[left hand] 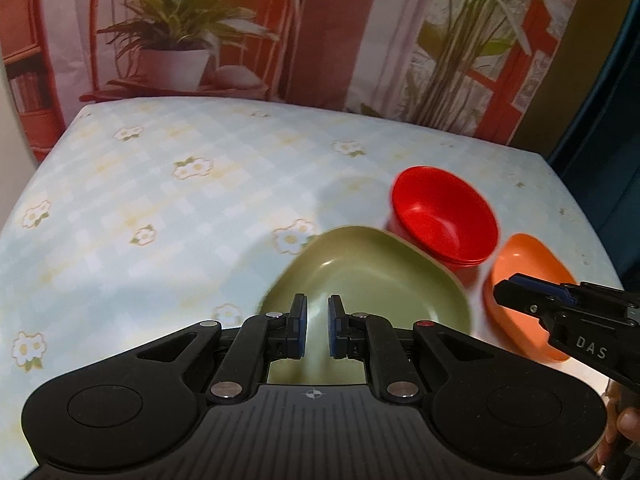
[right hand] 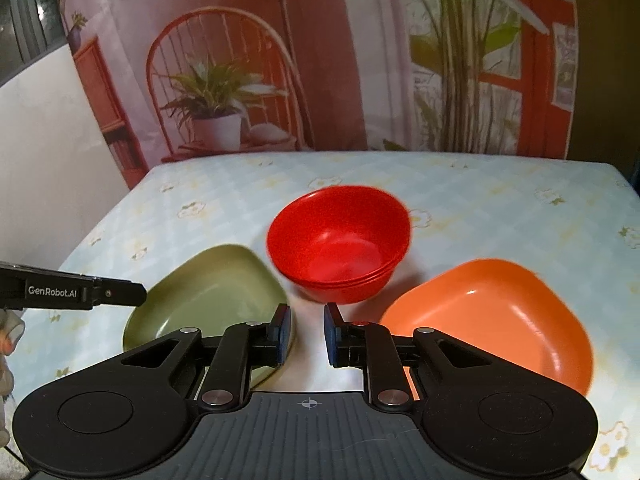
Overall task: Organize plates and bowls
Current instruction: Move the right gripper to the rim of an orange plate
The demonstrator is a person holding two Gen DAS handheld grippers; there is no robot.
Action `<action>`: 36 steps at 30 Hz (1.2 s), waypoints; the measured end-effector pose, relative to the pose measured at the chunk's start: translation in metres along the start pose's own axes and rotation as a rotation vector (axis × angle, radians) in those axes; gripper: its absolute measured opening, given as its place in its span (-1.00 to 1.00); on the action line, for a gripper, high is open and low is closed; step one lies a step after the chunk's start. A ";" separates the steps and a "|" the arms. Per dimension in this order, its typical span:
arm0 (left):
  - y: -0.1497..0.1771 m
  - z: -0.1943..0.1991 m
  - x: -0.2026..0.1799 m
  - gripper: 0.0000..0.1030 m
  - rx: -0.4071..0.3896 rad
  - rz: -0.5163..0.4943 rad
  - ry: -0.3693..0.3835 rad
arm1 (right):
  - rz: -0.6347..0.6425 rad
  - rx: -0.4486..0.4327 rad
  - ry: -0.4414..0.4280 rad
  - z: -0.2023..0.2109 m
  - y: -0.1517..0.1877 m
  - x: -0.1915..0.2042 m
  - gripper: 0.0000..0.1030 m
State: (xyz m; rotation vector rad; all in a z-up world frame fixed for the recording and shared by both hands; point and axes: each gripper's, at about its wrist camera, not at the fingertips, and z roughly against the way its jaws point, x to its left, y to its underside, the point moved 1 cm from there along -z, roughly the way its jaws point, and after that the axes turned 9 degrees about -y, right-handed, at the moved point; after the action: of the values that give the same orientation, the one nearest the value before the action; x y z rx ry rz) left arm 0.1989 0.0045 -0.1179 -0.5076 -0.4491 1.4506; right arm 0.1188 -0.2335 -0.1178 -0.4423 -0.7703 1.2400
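Note:
A green plate (left hand: 372, 280) lies on the table near the front, also in the right wrist view (right hand: 208, 292). A stack of red bowls (left hand: 442, 220) stands behind it, mid-table in the right wrist view (right hand: 340, 240). An orange plate (left hand: 524, 280) lies to the right (right hand: 492, 316). My left gripper (left hand: 317, 326) hovers over the green plate's near part, jaws a little apart and empty. My right gripper (right hand: 306, 332) hovers between the two plates, in front of the bowls, jaws a little apart and empty; it also shows in the left wrist view (left hand: 508, 290) over the orange plate.
The table (left hand: 160, 200) has a pale checked cloth with flowers. A printed backdrop with a chair and plants (right hand: 224, 92) hangs behind the far edge. A white wall (right hand: 48, 152) is at the left.

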 end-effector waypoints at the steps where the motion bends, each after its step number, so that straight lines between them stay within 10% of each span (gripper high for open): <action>1: 0.000 0.001 -0.004 -0.76 -0.003 -0.002 0.006 | -0.004 -0.006 0.004 0.003 -0.001 -0.003 -0.66; 36: -0.001 -0.033 -0.135 -0.76 0.036 -0.137 0.190 | -0.182 -0.111 0.223 0.081 0.036 -0.139 -0.66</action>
State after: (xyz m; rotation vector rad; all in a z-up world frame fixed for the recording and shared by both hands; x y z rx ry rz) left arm 0.2086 -0.1324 -0.1427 -0.5690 -0.3001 1.2638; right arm 0.0183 -0.3640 -0.1260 -0.5779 -0.6745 0.9634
